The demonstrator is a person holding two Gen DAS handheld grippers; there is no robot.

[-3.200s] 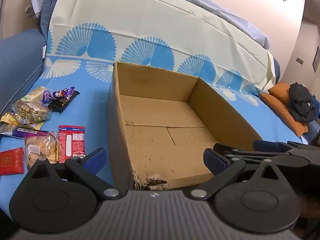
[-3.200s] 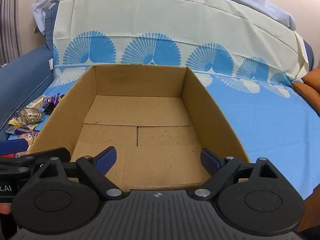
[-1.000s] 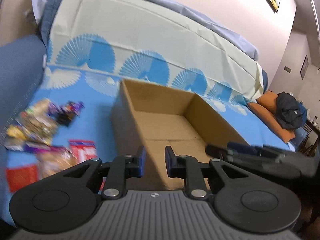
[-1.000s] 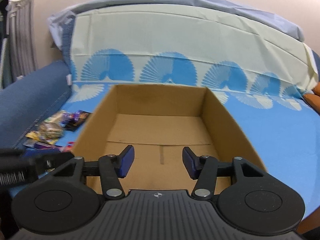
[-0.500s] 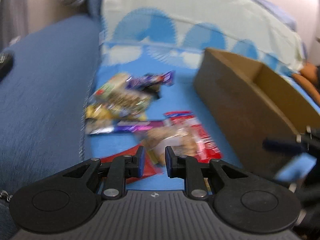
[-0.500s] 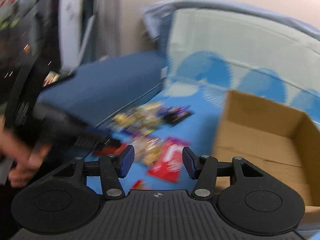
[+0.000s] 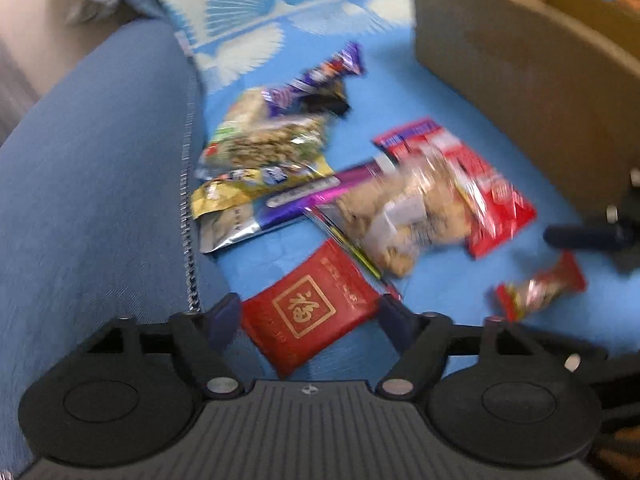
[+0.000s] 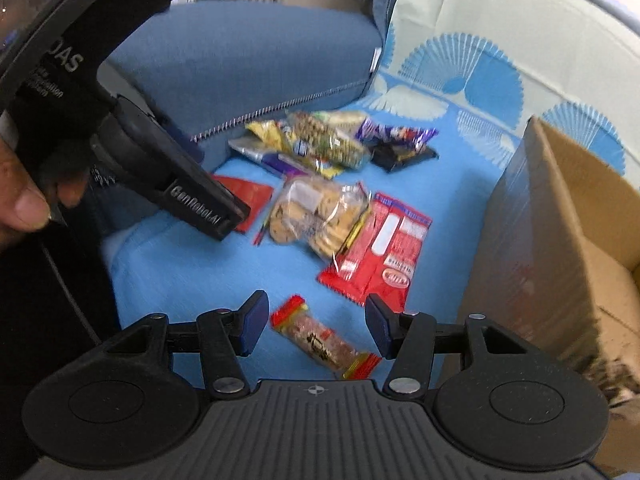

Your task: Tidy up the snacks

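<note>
A pile of snack packs lies on the blue sheet left of the open cardboard box (image 7: 520, 92). My left gripper (image 7: 310, 318) hovers low over a flat red packet with a gold character (image 7: 308, 312). Its jaws are opening, one on each side of the packet, and the pads do not press on it. My right gripper (image 8: 316, 322) stands open over a small snack bar with red ends (image 8: 324, 340), not touching it. The same bar (image 7: 540, 288) lies right of the left gripper. A cookie bag (image 8: 316, 212) and a red wafer pack (image 8: 380, 252) lie beyond.
A blue sofa cushion (image 7: 100, 160) rises along the left of the pile. A nut bag (image 7: 268, 144), a yellow pack (image 7: 224, 192), a purple bar (image 7: 304, 196) and a purple candy pack (image 7: 320, 72) lie farther back. A hand (image 8: 20, 196) holds the left gripper's handle.
Both grippers swung left from the box to the snack pile and dipped toward it. The left jaws went from shut to wide apart around the red packet.
</note>
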